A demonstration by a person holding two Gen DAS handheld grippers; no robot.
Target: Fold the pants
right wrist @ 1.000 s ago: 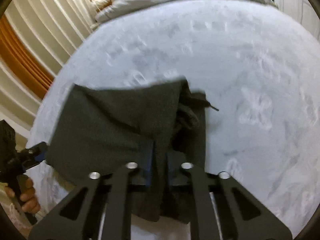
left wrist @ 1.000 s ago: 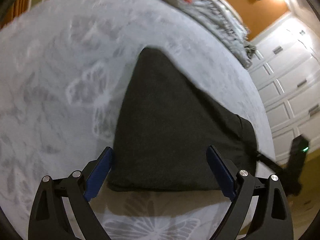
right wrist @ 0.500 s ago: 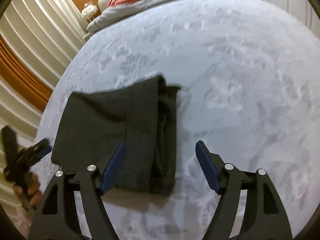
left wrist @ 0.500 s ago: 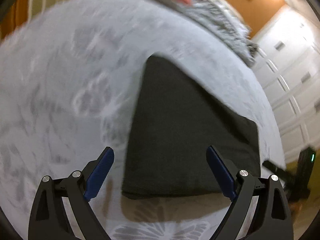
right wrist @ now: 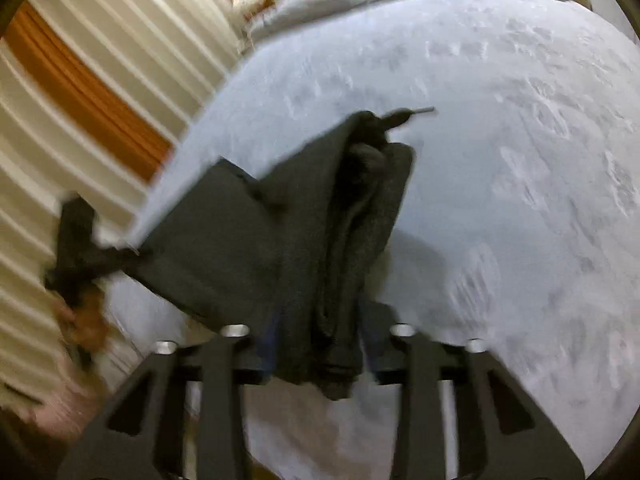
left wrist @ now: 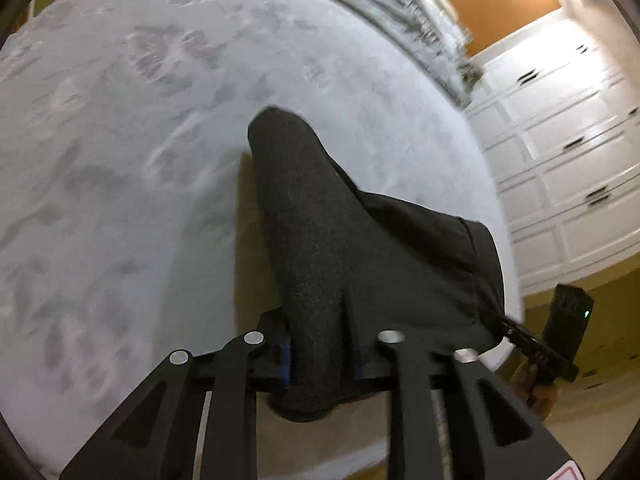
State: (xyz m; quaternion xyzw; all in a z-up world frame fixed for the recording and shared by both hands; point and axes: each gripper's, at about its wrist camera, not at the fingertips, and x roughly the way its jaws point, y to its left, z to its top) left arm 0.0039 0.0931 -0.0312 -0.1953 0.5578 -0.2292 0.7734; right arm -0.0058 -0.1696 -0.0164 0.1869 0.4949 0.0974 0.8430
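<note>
Both grippers pinch folded pants over bed

L gripper (left wrist: pixel 322 360) and R gripper (right wrist: pixel 318 350), jaws closing, each w/ a bunched near edge of the dark pants (left wrist: pixel 360 248) between the pads; far end of pants rests on the grey bedspread (left wrist: pixel 120 160), near its edge by white cabinets (left wrist: pixel 568 168).

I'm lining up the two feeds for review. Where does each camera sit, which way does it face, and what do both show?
Left wrist: rides the left gripper, looks down along its fingers at the pants on the grey bedspread; the jaws are closing with fabric between them; the right hand shows at right.
Right wrist: rides the right gripper, looks down over the pants' bunched edge; the jaws are closing around it; the left hand shows at left.
Shared: pants, bedspread, each other's gripper.
</note>
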